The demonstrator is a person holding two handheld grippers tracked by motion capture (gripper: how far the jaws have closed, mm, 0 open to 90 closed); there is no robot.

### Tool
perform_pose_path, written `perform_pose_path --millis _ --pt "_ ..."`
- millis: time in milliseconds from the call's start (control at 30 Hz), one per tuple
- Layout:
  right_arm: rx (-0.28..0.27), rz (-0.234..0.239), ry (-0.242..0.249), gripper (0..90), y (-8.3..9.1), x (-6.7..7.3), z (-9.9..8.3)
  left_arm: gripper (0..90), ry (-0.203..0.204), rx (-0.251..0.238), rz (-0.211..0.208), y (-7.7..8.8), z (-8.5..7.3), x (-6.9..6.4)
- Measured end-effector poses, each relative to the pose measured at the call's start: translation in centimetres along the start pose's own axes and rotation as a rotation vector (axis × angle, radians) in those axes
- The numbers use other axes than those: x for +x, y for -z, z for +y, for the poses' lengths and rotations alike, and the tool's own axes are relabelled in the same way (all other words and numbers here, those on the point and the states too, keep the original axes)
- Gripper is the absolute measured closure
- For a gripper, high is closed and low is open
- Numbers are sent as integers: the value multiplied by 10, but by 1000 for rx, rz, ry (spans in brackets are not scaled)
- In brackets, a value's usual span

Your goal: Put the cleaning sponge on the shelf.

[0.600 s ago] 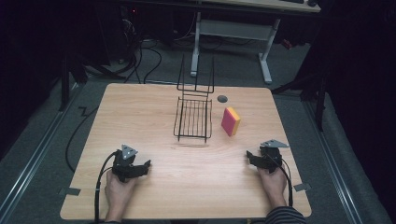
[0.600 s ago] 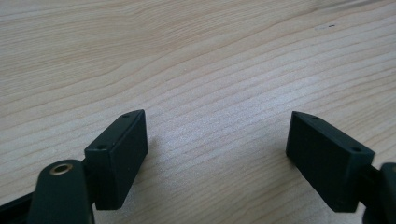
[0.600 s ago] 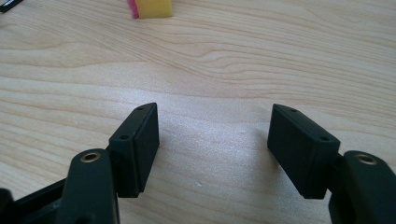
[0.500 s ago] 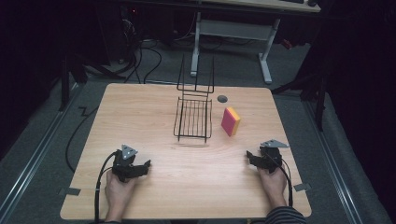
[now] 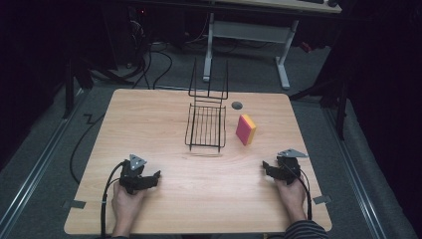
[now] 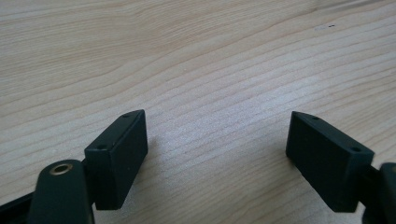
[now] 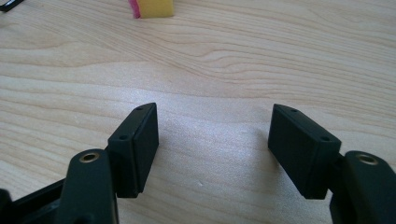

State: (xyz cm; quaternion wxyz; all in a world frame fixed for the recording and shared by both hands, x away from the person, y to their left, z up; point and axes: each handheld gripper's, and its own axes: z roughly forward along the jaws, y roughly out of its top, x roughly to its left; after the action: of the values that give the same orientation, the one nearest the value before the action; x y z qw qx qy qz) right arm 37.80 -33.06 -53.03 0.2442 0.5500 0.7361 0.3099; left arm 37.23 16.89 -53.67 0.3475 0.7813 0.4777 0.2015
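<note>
Landmark: wire rack (image 5: pixel 205 125), black, mid-desk toward the far edge.
Sponge (image 5: pixel 245 129): pink and yellow, standing on edge just right of the rack, apart from it; its lower edge also shows at the top of the right gripper view (image 7: pixel 152 8).
Right gripper (image 5: pixel 268 170): near-right of the rack, well short of the sponge; jaws wide, bare wood between them.
Left gripper (image 5: pixel 155 176): near-left of the rack; jaws wide, holding nothing.
Desk (image 5: pixel 149 114): light wood.

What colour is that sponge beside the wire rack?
The sponge is pink and yellow, clearest in the high view.
</note>
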Motion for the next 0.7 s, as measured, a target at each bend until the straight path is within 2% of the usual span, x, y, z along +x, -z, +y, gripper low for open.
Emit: perform_pose_path --millis 167,533,700 --pt "8 4 2 288 0 0 0 213 0 0 0 0 0 0" --pt "9 6 2 287 0 0 0 213 0 0 0 0 0 0" --pt "13 5 -3 316 1 -1 0 213 1 0 0 0 0 0"
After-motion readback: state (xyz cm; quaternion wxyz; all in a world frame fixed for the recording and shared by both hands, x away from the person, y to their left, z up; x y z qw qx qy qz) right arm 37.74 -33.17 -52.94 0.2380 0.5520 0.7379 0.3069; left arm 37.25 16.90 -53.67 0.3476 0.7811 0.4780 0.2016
